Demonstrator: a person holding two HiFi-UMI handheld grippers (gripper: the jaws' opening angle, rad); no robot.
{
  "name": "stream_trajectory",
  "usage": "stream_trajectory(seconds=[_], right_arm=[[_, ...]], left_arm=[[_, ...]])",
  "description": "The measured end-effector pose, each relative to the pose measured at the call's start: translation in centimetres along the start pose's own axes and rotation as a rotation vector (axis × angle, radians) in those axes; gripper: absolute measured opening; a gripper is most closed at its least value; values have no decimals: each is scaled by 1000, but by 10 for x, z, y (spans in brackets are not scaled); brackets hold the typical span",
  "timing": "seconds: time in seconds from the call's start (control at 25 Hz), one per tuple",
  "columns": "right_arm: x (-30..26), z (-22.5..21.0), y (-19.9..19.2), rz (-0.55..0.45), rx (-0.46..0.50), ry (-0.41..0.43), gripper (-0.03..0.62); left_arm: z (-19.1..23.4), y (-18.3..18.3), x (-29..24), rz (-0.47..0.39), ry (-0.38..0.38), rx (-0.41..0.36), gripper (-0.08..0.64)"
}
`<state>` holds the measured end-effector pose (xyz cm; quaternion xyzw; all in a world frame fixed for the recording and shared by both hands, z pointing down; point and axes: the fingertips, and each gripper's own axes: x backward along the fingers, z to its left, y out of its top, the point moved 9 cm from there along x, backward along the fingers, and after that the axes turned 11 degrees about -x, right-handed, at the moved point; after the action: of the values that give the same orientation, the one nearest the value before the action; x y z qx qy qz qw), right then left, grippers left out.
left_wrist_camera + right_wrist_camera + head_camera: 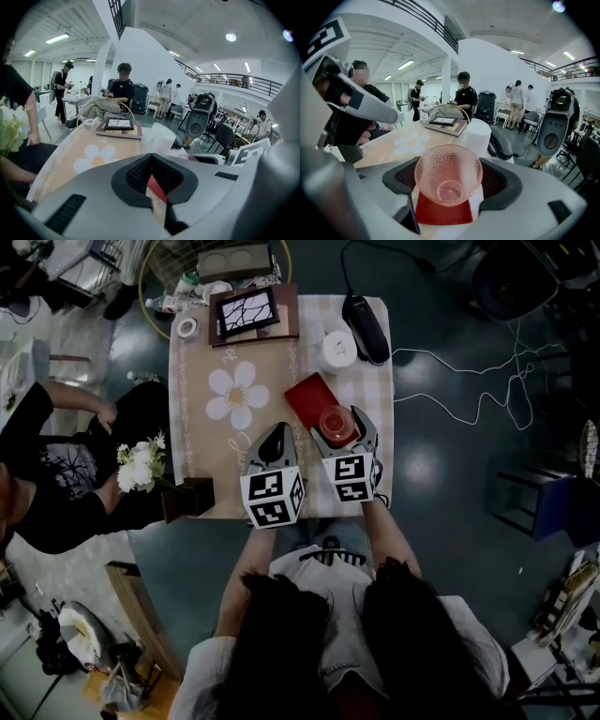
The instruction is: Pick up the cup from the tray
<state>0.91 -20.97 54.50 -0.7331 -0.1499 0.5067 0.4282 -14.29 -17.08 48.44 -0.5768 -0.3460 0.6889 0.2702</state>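
Pink dimpled glass: the cup (448, 174) looks thin-walled and see-through, flaring from a small base to a wide rim.
Where it is: above the near edge of the red tray (309, 395), toward the checked side of the tabletop (373, 390), between the right gripper's jaws.
Right gripper (339, 426): its jaws stand a cup's width apart, with the black pads against two opposite sides of the wall. It looks clamped on the cup.
Left gripper (275, 444): its jaws are together on nothing, just beside the tray's near corner.
Base contact: I cannot tell whether the cup's foot rests on the tray or hangs clear of it.
Handling: probably light, stiff and brittle. The dimples should give the pads some bite, but the flared wall could slip under a hard squeeze.
Where to hold: on opposite sides of the wall below the rim, as now, with modest pressure and the cup kept upright.
Risk: the tray looks thin and may shift if the cup drags on it.
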Motion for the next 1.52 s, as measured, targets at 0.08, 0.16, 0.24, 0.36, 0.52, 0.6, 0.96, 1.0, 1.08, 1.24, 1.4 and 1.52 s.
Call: stream_trajectory(seconds=[0.08, 0.16, 0.24, 0.36, 0.52, 0.6, 0.96, 1.0, 1.08, 1.24, 1.4, 1.52], right_arm=[[3, -7, 1, -6, -5, -12, 399], [7, -16, 2, -8, -6, -30, 399], [12, -25, 1, -11, -9, -53, 397], [17, -39, -3, -19, -37, -76, 398], [24, -57, -7, -26, -61, -102, 397], [27, -65, -11, -19, -60, -111, 397], [26, -88, -34, 5, -114, -131, 398], [26, -89, -35, 2, -114, -129, 399], [26, -89, -37, -7, -115, -128, 398], [25, -89, -41, -31, -140, -129, 399], [23, -90, -37, -18, -183, -88, 399], [23, -90, -34, -23, -159, -65, 400]], left_arm=[[-4, 1, -2, 1, -7, -5, 9], [-8, 1, -5, 4, -15, -7, 9], [-15, 1, -7, 4, -28, -7, 9], [-27, 4, -10, -1, -50, -15, 9], [-44, 5, -14, -2, -77, -42, 9], [-51, 5, -15, 0, -85, -52, 9], [-68, -1, -21, 30, -87, -85, 9], [-70, -3, -21, 31, -87, -86, 9], [-72, -5, -20, 36, -87, -87, 9], [-75, -9, -20, 44, -88, -81, 9], [-73, -10, -16, 45, -92, -40, 9], [-74, -11, -16, 39, -95, -39, 9]])
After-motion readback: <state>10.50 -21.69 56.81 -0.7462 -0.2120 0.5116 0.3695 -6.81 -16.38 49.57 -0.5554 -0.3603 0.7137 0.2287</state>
